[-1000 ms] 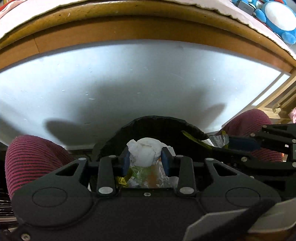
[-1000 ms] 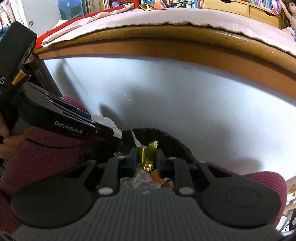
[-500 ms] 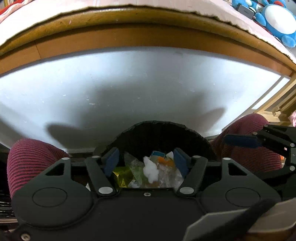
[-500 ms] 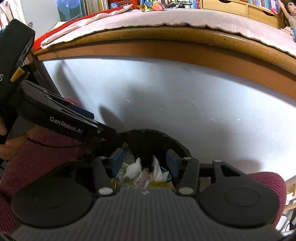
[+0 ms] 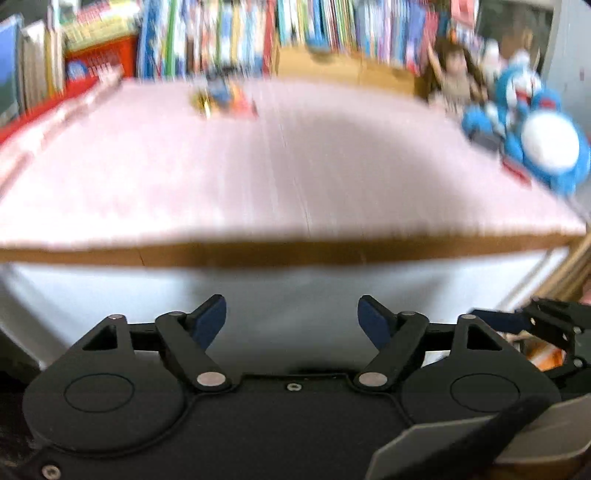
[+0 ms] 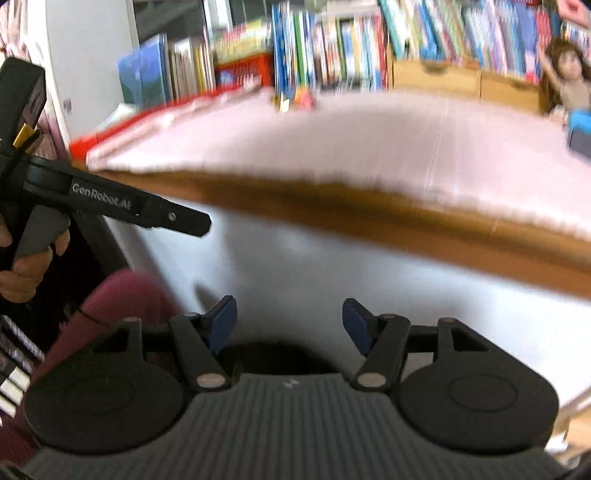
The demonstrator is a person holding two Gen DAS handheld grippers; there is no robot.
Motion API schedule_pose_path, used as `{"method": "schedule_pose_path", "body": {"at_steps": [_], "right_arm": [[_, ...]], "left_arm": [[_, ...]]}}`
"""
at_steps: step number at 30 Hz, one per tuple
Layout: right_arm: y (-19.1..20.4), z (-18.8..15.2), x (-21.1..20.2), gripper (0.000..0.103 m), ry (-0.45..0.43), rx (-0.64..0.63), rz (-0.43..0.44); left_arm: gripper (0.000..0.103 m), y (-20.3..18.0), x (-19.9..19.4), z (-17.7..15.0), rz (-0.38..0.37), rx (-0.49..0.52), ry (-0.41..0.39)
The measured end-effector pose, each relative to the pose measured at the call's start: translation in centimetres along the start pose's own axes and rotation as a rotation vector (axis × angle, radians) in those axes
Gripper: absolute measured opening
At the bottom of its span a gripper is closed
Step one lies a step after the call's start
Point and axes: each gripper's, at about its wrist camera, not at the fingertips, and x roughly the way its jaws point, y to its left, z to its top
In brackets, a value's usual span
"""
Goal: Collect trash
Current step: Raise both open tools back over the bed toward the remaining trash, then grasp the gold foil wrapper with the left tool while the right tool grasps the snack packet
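Two tongs (image 5: 291, 321); one doll (image 5: 456, 79)

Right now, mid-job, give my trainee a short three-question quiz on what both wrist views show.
1. True or false: the left gripper holds a tissue.
2. What lies between the right gripper pads? A) gold wrapper B) nothing C) a book
3. What sits on the far side of the pink tabletop, in front of the books?

Key:
1. False: its jaws have just been opening and nothing is between them.
2. B: they have just been opening too.
3. A small blurred pile of colourful trash.
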Motion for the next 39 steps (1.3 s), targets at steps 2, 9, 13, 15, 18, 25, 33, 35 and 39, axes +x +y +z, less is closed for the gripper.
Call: {"method": "schedule_pose_path", "body": {"at_steps": [2,9,13,15,18,25,33,35,39], "right_arm": [[-0.5,1.5,-0.3,0.075,-0.041,0.003,-0.004],[-1.8,5.8,0.5,0.075,-0.129,-0.015,-0.073],[-2.6,7.8,1.9,0.075,-0.144,-0.018,-0.097],[-3.3,9.1,2.8,0.075,-0.142,0.010,-0.090],[-4.5,11.3,4.4,0.075,-0.135,0.053,-0.071],[-5.9,15.1,8.1,0.075,-0.120,0.095,-0.061],[-6.8,18.6,11.8,0.075,-0.087,0.115,-0.056],[-7.1,19.2,12.8,0.075,-0.076,0.129,-0.039],[-7.3,20.2,14.8,0.076,-0.056,0.139,-0.005]], "left_arm": [[0.080,0.4,-0.7,1.6,0.025,-0.005,-0.065],[0.084,3.0,0.7,7.7,0.095,-0.085,-0.205],[0.078,5.5,4.3,11.5,0.154,-0.157,-0.225],[0.068,6.7,6.2,13.2,0.181,-0.186,-0.214],[0.050,9.0,9.0,15.2,0.187,-0.284,-0.198],[0.045,13.4,14.6,18.7,0.160,-0.497,-0.207],[0.039,15.7,20.7,19.7,0.096,-0.637,-0.132],[0.025,15.6,21.3,19.8,0.085,-0.628,-0.125],[0.019,15.3,21.9,19.8,0.018,-0.642,-0.105]]}}
